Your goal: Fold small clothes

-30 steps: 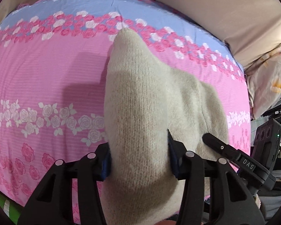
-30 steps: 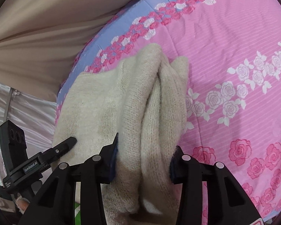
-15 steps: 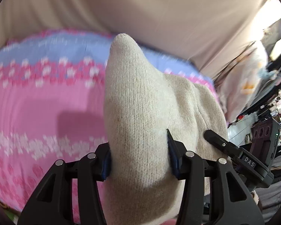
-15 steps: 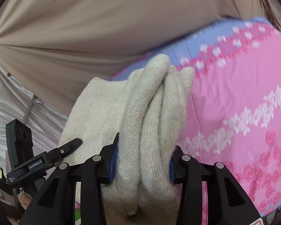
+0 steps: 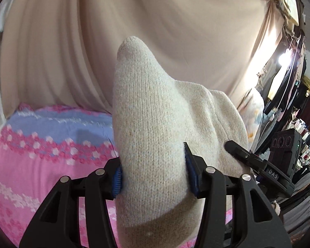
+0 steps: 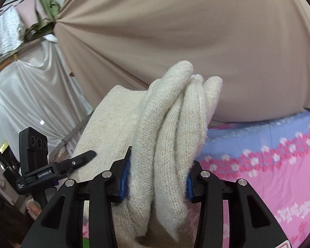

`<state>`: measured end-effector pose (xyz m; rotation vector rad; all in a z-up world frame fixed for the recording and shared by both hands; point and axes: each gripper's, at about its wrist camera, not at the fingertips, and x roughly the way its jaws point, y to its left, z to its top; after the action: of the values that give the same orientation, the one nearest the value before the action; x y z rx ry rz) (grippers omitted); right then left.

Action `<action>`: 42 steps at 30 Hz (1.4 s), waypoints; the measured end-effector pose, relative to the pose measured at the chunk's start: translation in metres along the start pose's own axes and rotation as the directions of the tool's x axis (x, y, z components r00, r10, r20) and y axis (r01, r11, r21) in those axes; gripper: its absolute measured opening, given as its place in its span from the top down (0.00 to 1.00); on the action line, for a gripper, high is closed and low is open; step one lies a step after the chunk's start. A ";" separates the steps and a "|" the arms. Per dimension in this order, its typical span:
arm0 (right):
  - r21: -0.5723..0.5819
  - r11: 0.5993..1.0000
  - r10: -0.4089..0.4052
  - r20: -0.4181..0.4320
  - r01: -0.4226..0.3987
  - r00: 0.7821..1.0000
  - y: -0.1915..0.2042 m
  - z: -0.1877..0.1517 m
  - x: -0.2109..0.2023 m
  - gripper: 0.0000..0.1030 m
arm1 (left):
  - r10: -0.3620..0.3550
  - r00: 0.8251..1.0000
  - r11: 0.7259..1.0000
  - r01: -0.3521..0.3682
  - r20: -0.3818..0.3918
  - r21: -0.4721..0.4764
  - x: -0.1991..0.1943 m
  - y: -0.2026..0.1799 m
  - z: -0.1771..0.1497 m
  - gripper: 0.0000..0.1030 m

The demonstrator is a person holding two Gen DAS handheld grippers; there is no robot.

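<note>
A cream knitted garment (image 5: 155,136) is held between both grippers, lifted above the bed. My left gripper (image 5: 153,175) is shut on one bunched end of it. My right gripper (image 6: 157,177) is shut on the other end, where the knit (image 6: 171,124) is gathered in several thick folds. The cloth spans between the two grippers. The right gripper shows in the left wrist view (image 5: 258,163) and the left gripper in the right wrist view (image 6: 57,167). The lower part of the garment is hidden under the jaws.
A bed with a pink and blue floral sheet (image 5: 41,150) lies below, also in the right wrist view (image 6: 268,165). A beige curtain (image 5: 134,31) hangs behind it. A white drape (image 6: 31,95) stands at the left. Hanging clothes and clutter (image 5: 289,103) fill the right.
Both grippers have risen and tilted up with the garment still held. The bed has dropped low in both views and the curtain now fills most of them.
</note>
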<state>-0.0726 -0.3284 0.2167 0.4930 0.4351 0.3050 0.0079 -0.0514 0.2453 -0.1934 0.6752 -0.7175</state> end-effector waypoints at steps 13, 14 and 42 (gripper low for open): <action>0.149 0.948 -0.195 -0.425 0.281 0.884 -0.074 -0.196 0.241 0.58 | 0.367 0.917 0.915 -0.386 -0.155 -0.116 0.082 0.230 -0.114 0.15; 0.155 0.925 -0.237 -0.481 0.348 0.844 -0.084 -0.218 0.245 0.67 | 0.436 0.873 0.880 -0.465 -0.220 -0.100 0.096 0.250 -0.136 0.27; -0.157 0.893 -0.429 -0.585 0.423 0.688 -0.047 -0.279 0.291 0.79 | 0.409 0.768 0.886 -0.463 -0.493 0.013 0.161 0.269 -0.219 0.30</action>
<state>0.0562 -0.1492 -0.1234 0.2550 1.1675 -0.0032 0.1054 0.0557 -0.1088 0.0554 1.1983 -0.2655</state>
